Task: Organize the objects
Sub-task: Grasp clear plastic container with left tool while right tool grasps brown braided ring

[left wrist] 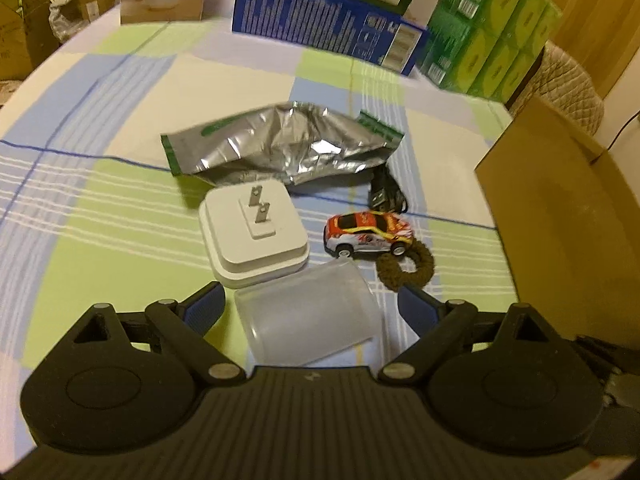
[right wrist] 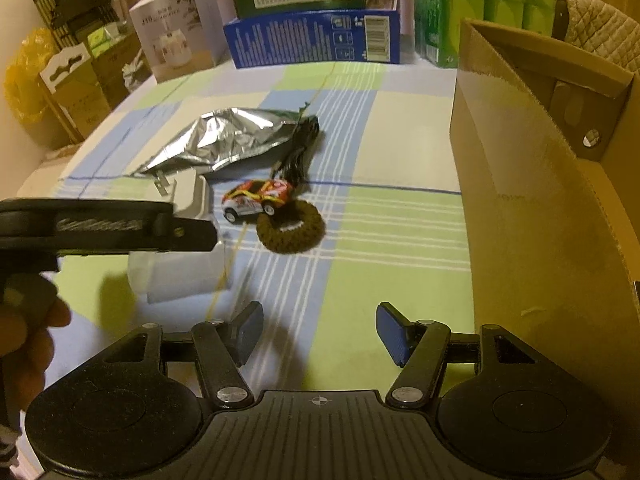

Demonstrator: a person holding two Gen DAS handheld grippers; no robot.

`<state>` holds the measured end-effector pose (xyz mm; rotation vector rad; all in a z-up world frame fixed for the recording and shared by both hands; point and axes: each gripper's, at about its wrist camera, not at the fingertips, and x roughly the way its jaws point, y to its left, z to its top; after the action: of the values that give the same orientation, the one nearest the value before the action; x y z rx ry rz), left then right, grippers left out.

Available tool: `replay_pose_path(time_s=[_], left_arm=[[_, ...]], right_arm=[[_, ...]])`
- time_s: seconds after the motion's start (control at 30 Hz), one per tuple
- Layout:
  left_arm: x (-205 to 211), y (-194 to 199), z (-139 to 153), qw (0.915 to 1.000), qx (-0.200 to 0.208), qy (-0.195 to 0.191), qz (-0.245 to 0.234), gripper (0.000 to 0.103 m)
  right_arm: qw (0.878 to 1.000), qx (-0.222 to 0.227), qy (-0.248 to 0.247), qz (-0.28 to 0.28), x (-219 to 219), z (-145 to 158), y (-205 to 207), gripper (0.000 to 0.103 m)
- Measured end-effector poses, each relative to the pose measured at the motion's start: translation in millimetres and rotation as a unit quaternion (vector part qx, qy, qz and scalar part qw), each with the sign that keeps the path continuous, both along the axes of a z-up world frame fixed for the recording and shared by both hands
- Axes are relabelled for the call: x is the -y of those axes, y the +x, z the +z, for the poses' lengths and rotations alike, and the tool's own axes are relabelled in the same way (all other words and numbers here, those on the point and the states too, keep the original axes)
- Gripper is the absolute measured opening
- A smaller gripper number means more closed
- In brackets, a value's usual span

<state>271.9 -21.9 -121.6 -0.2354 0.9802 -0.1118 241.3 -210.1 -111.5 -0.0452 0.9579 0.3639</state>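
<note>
While the left gripper [left wrist: 310, 312] stands wide open at the bottom centre of its frame, a translucent plastic cup [left wrist: 308, 312] lies on its side between the 2 blue pads, touching neither as far as the view shows. Just above the cup sits a white square plug adapter [left wrist: 254, 234] with 2 metal prongs facing up. Right of it stands a small red and silver toy car [left wrist: 368, 234], touching a brown fuzzy hair tie [left wrist: 404, 266]. A crumpled silver foil pouch [left wrist: 280, 144] lies across the middle of the frame, with a black cable [left wrist: 386, 194] at its right end. All rest on a checked green, blue and white cloth [left wrist: 120, 216]. The right gripper [right wrist: 320, 334] is also wide open and holds nothing, low in its frame beside an open brown cardboard box [right wrist: 540, 200] at the right edge.
</note>
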Motion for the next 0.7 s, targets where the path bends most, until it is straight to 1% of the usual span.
replay_pose_path(time_s=[0.07, 0.13, 0.17, 0.23, 0.5, 0.7], left_arm=[[3.1, 2.9, -4.5, 0.9999, -0.004, 0.009, -0.008, 0.088], [3.8, 2.1, -7.0, 0.9994, -0.005, 0.029, -0.017, 0.086], [1.6, 0.4, -7.9, 0.9992, -0.006, 0.035, -0.019, 0.083], [-6.2, -4.0, -8.3, 0.9992, -0.007, 0.035, -0.020, 0.079], [-33.1, -29.8, -6.0, 0.9981, 0.006, 0.052, -0.032, 0.078], [-45.6, -40.9, -5.7, 0.9982, 0.022, 0.054, -0.012, 0.078]], right_arm=[[1.000, 0.001, -0.006, 0.003, -1.9, -0.6, 0.9, 0.060], [1.000, 0.005, -0.010, 0.009, -3.9, -1.2, 1.5, 0.060], [1.000, 0.006, -0.011, 0.012, -5.0, -1.5, 1.7, 0.060], [1.000, 0.011, -0.012, 0.017, -7.5, -1.3, 3.0, 0.060], [0.999, 0.034, -0.004, 0.040, -21.6, -0.6, 11.0, 0.060], [0.997, 0.056, 0.002, 0.051, -33.7, -3.6, 24.3, 0.061]])
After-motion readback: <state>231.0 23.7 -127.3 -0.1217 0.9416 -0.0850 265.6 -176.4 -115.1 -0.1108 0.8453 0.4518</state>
